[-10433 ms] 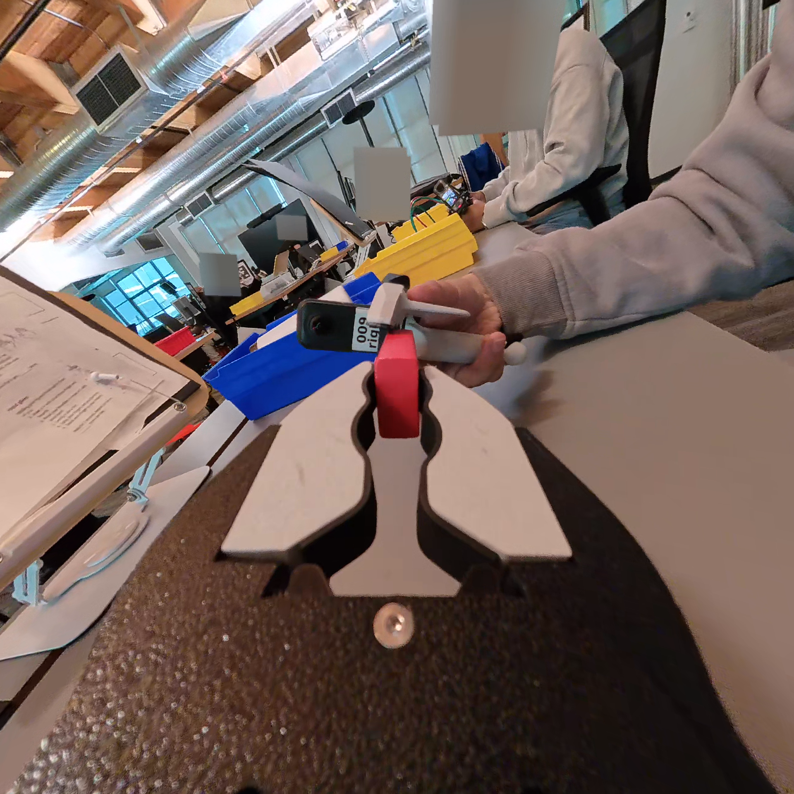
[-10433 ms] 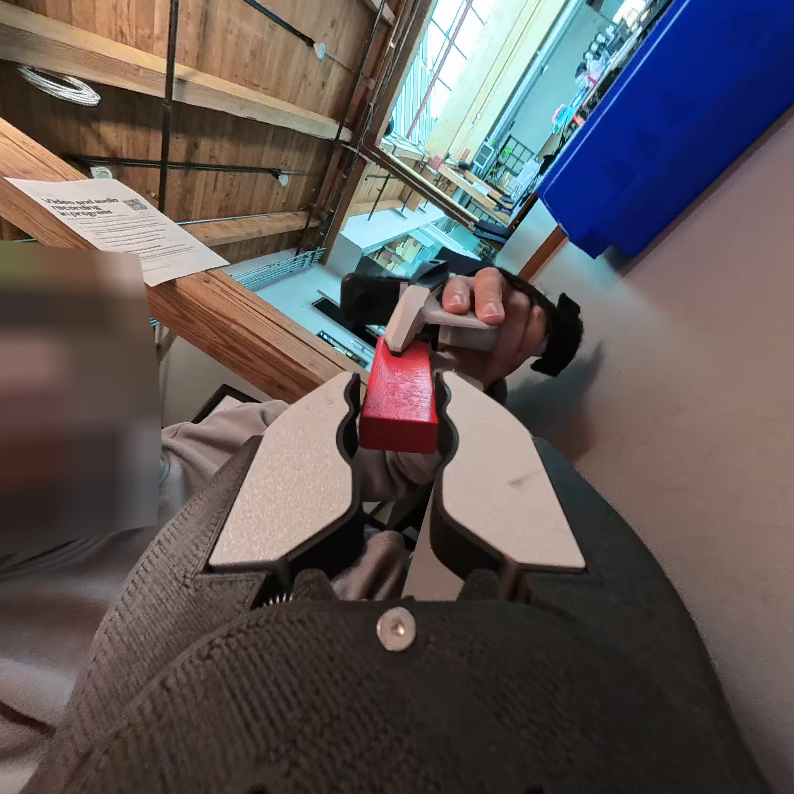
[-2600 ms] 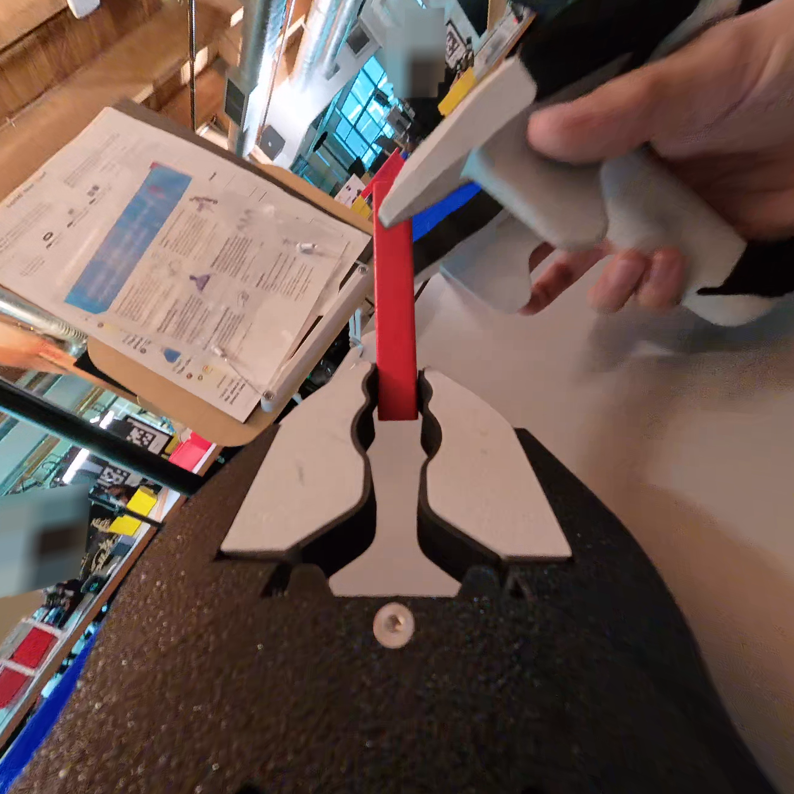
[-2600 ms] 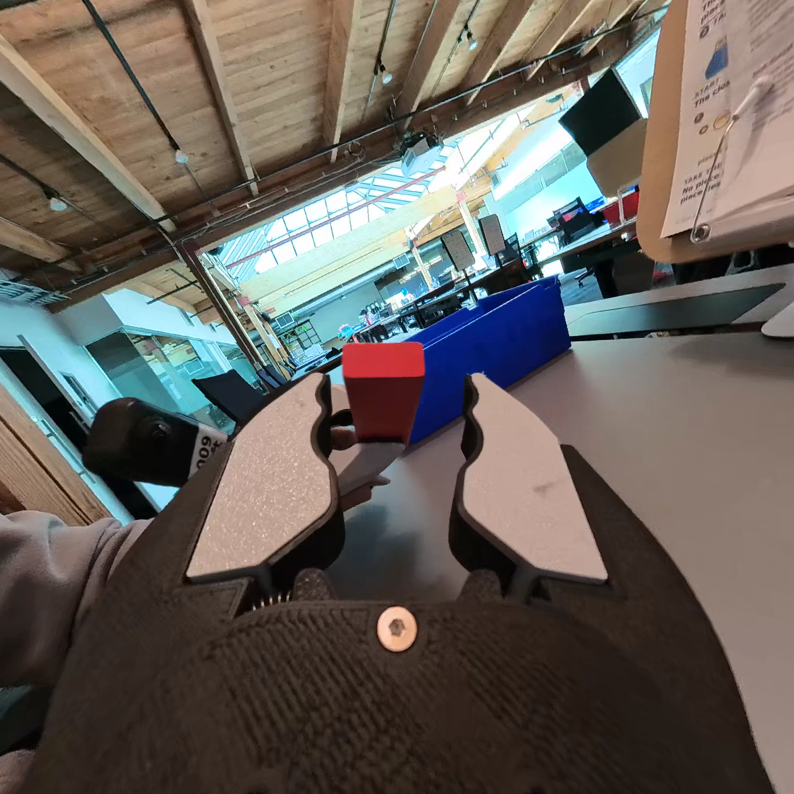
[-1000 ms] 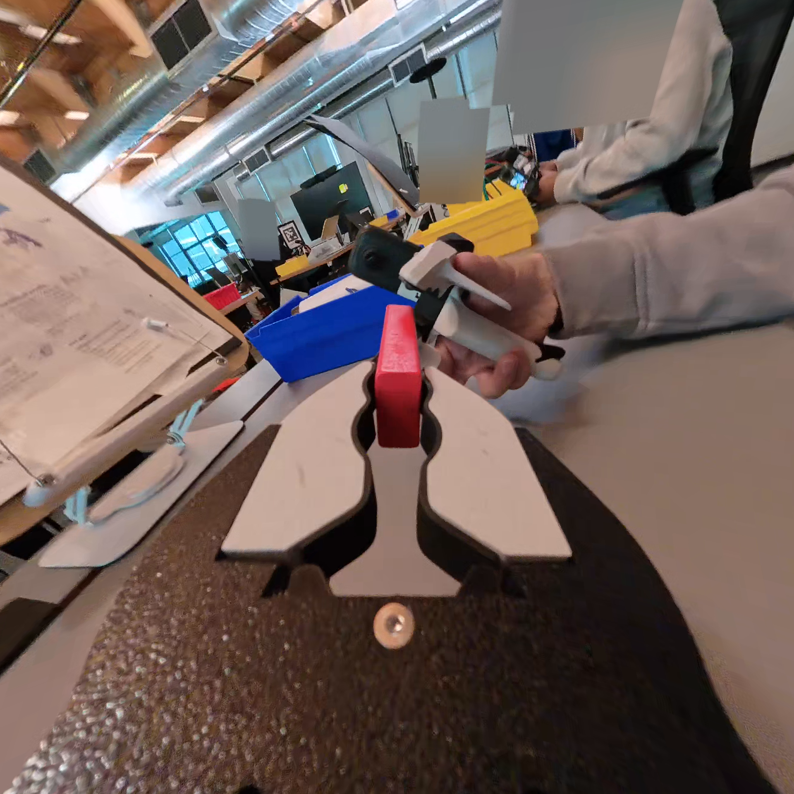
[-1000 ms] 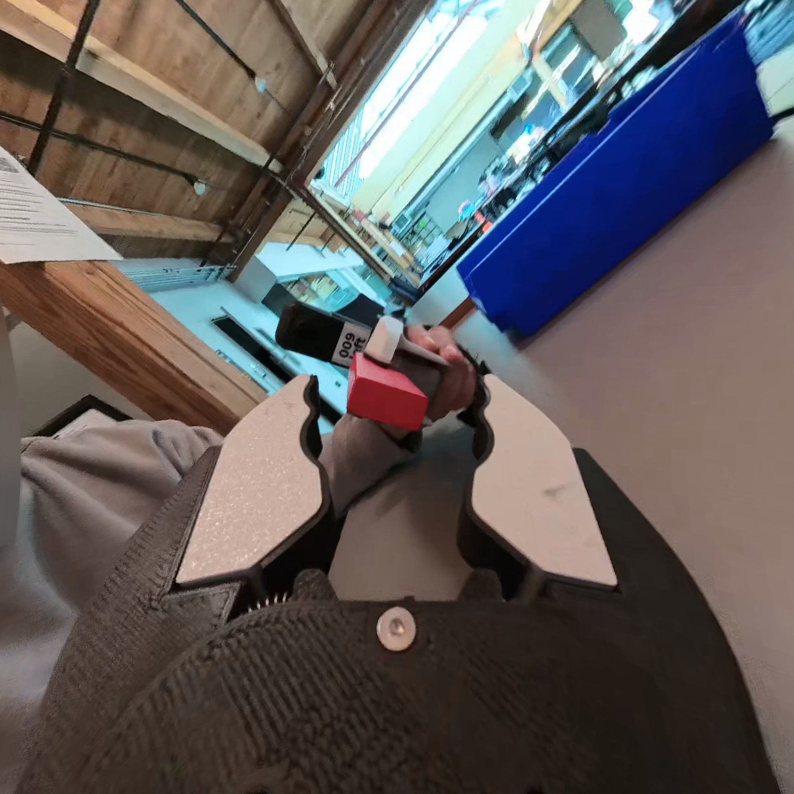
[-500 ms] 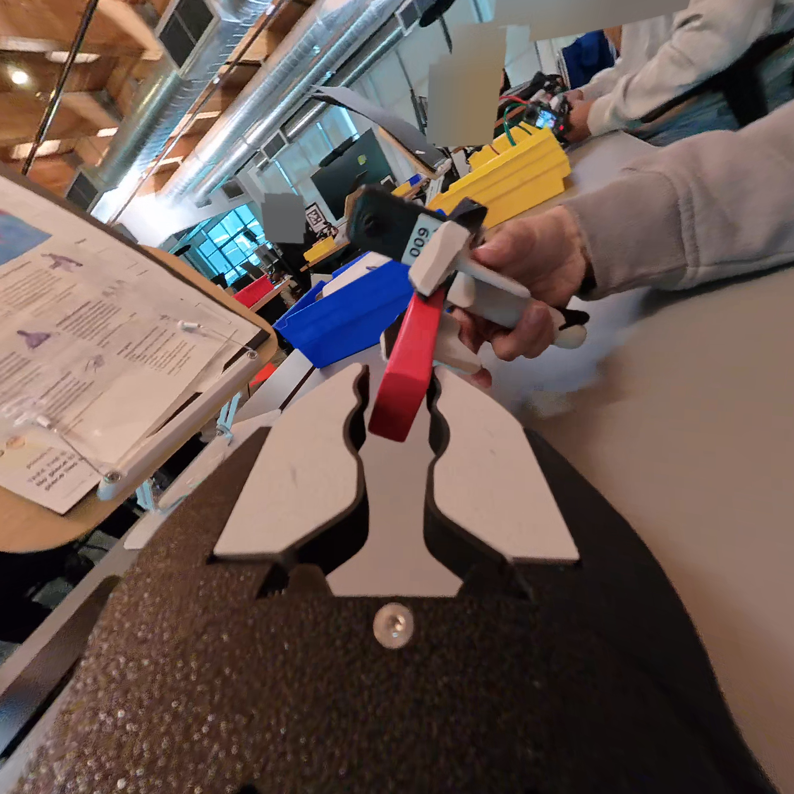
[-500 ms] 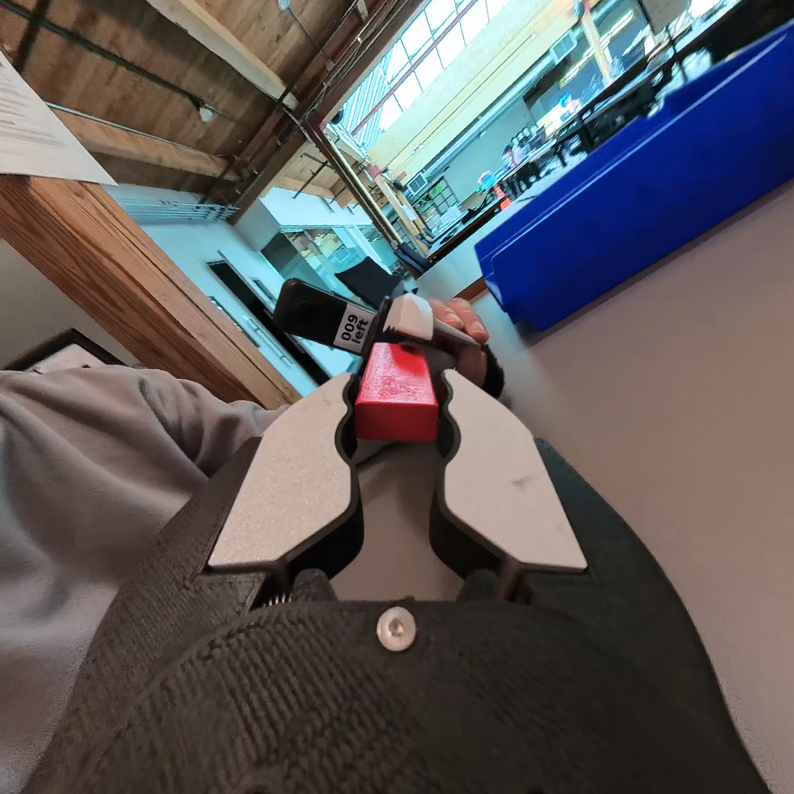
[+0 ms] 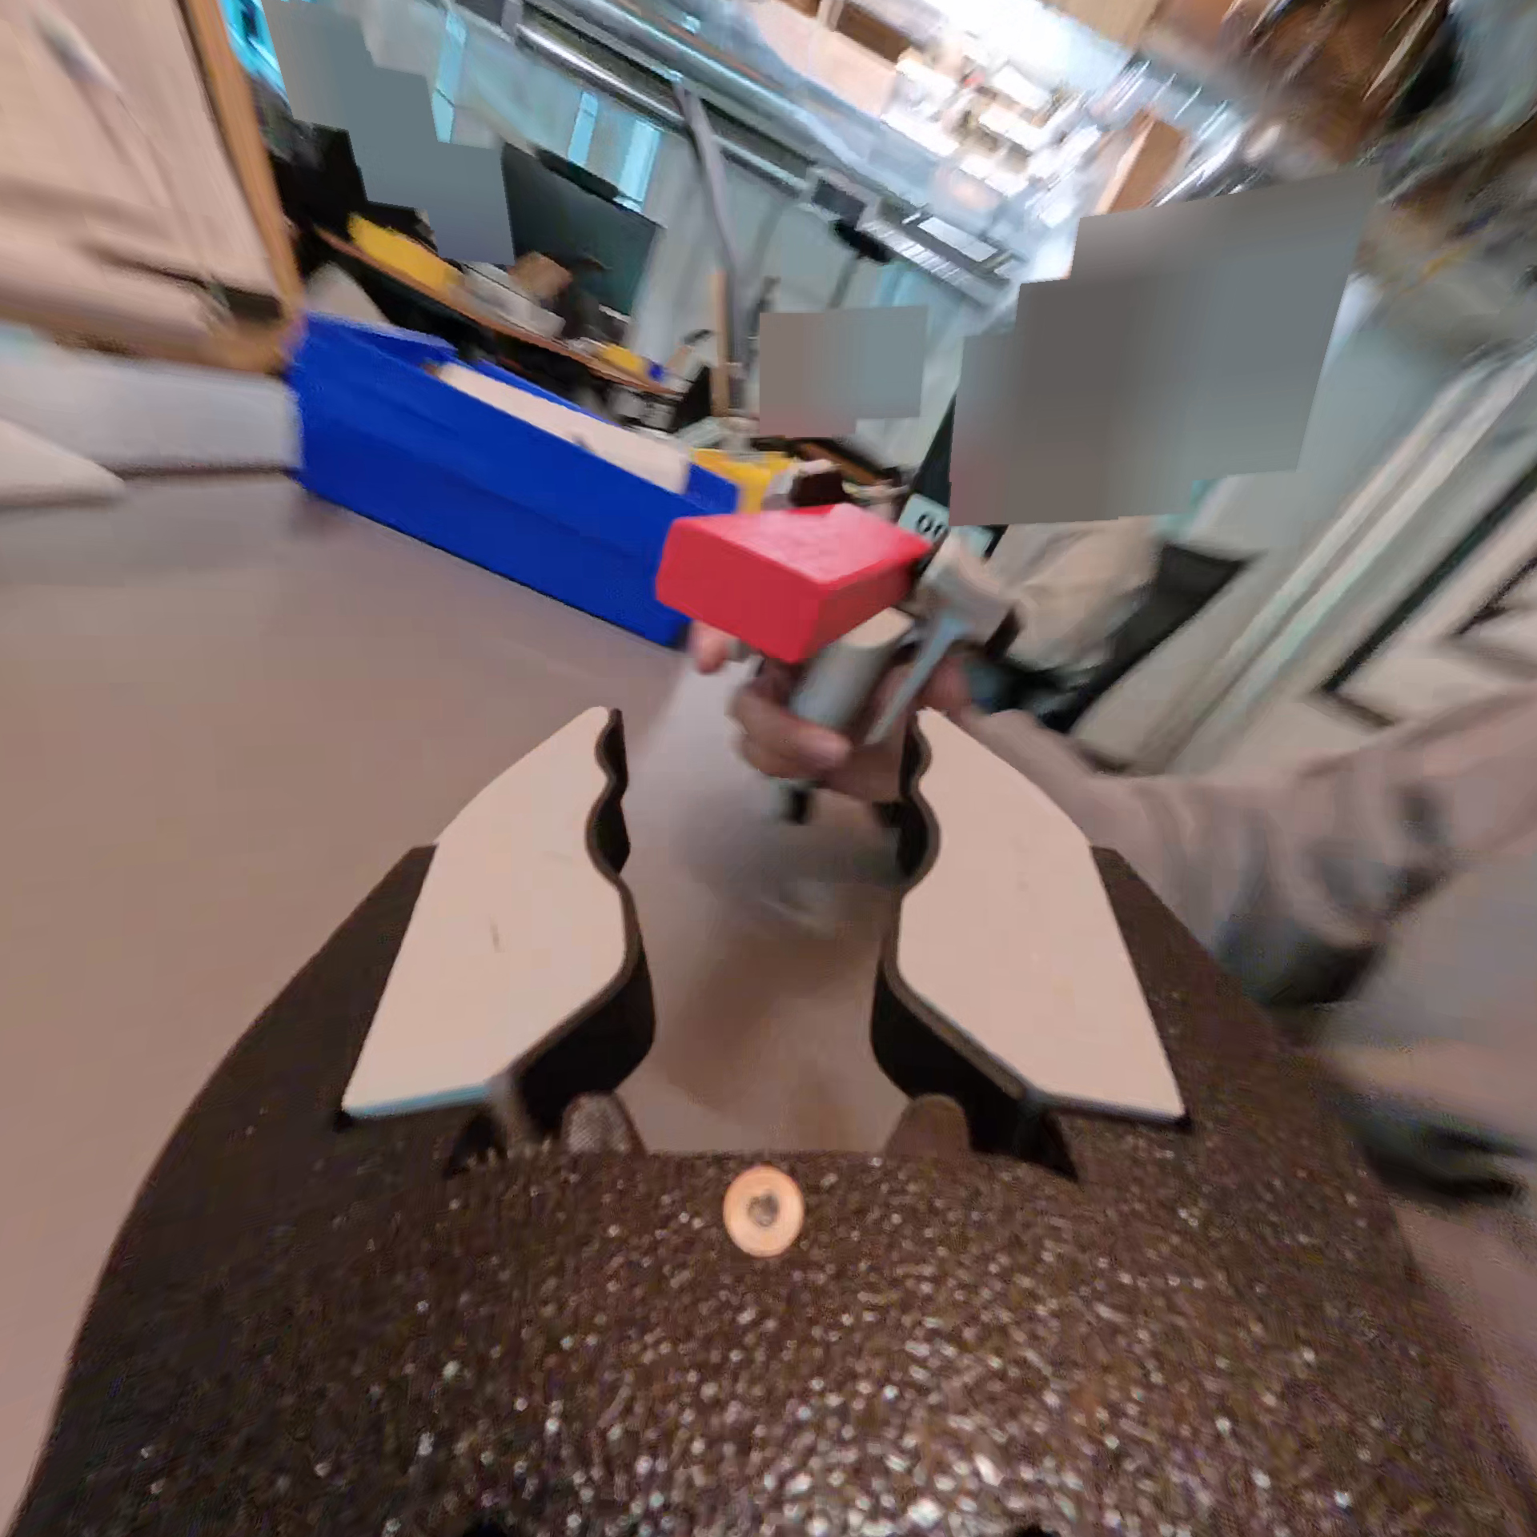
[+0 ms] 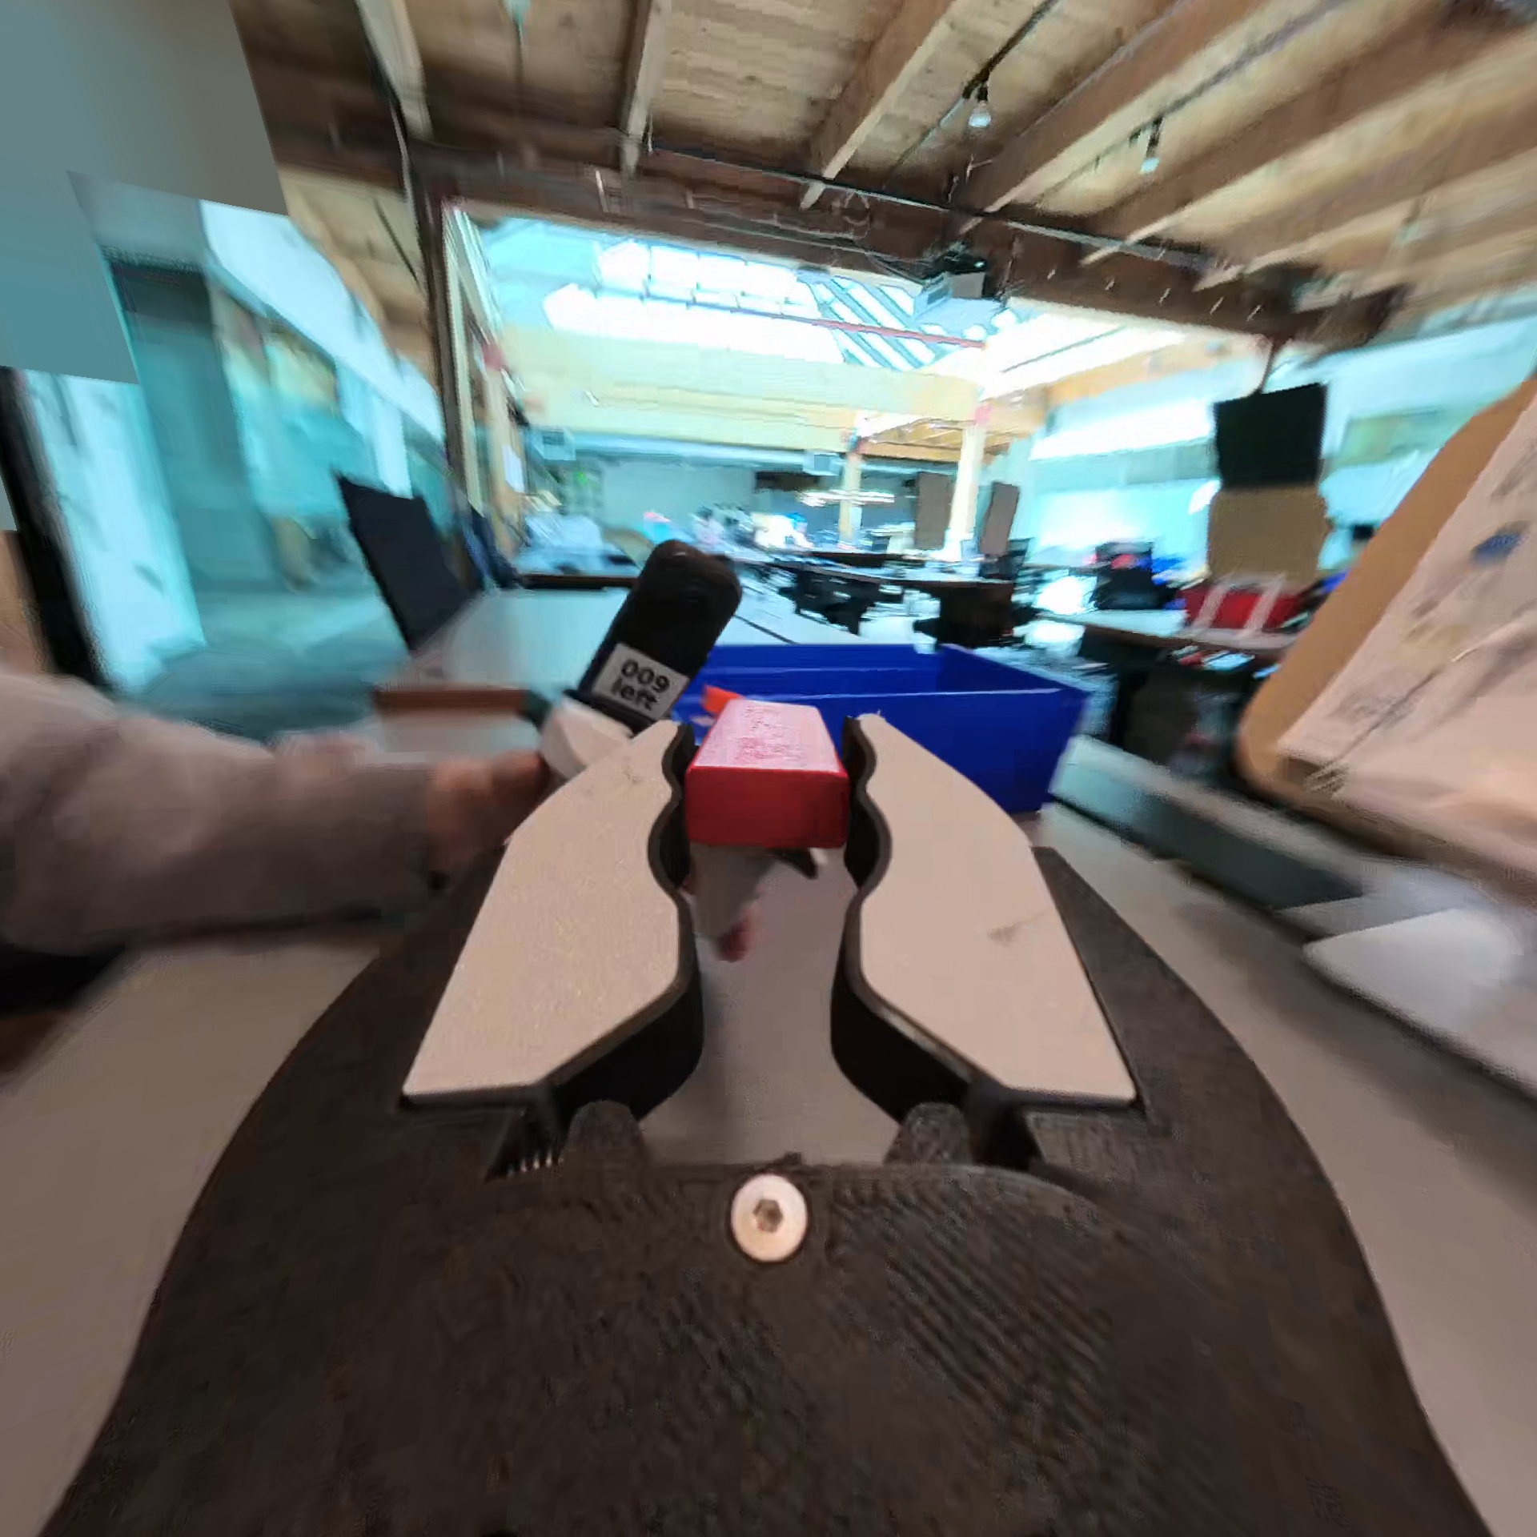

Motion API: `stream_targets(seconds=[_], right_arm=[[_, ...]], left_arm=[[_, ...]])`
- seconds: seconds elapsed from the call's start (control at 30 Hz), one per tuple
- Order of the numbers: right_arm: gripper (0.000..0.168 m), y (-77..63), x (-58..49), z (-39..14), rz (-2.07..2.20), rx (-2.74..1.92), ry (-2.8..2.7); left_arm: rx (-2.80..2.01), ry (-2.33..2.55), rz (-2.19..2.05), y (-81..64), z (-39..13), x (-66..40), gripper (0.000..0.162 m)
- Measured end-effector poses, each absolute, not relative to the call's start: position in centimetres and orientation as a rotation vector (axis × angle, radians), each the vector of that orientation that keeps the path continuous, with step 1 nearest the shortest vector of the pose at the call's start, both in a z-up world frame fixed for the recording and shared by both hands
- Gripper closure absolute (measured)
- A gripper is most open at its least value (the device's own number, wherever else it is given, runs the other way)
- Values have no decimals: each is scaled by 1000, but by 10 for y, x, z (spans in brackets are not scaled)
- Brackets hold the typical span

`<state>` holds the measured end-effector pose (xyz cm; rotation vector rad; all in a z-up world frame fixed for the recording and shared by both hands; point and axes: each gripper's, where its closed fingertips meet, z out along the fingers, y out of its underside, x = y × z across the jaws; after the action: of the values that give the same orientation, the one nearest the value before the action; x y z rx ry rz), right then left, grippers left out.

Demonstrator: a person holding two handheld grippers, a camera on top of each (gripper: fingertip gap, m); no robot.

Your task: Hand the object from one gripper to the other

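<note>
The red block [image 10: 765, 782] sits between the fingertips of my right gripper [image 10: 765, 736], which is shut on it above the grey table [image 10: 1247, 1206]. In the left wrist view the red block [image 9: 790, 578] hangs ahead, up and to the right, clear of my left gripper [image 9: 763, 732], which is open and empty. A hand [image 9: 790, 732] holds the right gripper's handle behind the block. The left gripper's black camera [image 10: 665, 640] and the hand holding it [image 10: 482, 790] show just left of the block in the right wrist view.
A blue bin [image 9: 466, 474] stands on the table beyond the grippers and also shows in the right wrist view [image 10: 956, 707]. A wooden board with papers [image 10: 1414, 665] leans at the right, with a flat white base [image 10: 1430, 973] below it. A grey sleeve [image 9: 1247, 832] crosses the right side.
The red block passed from my left gripper to my right. The right closed on it, the left opened and drew back. Both views have swung round.
</note>
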<state>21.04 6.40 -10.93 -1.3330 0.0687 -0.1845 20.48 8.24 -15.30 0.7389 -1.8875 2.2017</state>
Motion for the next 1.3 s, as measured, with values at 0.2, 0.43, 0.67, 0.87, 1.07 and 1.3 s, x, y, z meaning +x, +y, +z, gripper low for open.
stream_targets(seconds=[0.2, 0.43, 0.67, 0.87, 1.07, 1.3], right_arm=[[134, 79, 196, -131, -716, -1471, -296], [136, 82, 204, -160, -699, -1648, -273], [138, 67, 209, -140, -281, -1581, 4], [168, 76, 196, -160, -264, -1685, -106], [147, 81, 196, -176, -331, -1768, -154], [151, 85, 186, -165, -164, -1700, -111]], left_arm=[[779, -1255, 1998, 90, -136, 204, 121], [855, -1671, 2136, 96, -154, 216, 145], [605, -2435, 2173, 90, -161, 208, 146], [434, -2494, 2249, 86, -157, 199, 146], [357, -2493, 2273, 83, -155, 194, 146], [260, -2396, 2373, 82, -141, 184, 146]])
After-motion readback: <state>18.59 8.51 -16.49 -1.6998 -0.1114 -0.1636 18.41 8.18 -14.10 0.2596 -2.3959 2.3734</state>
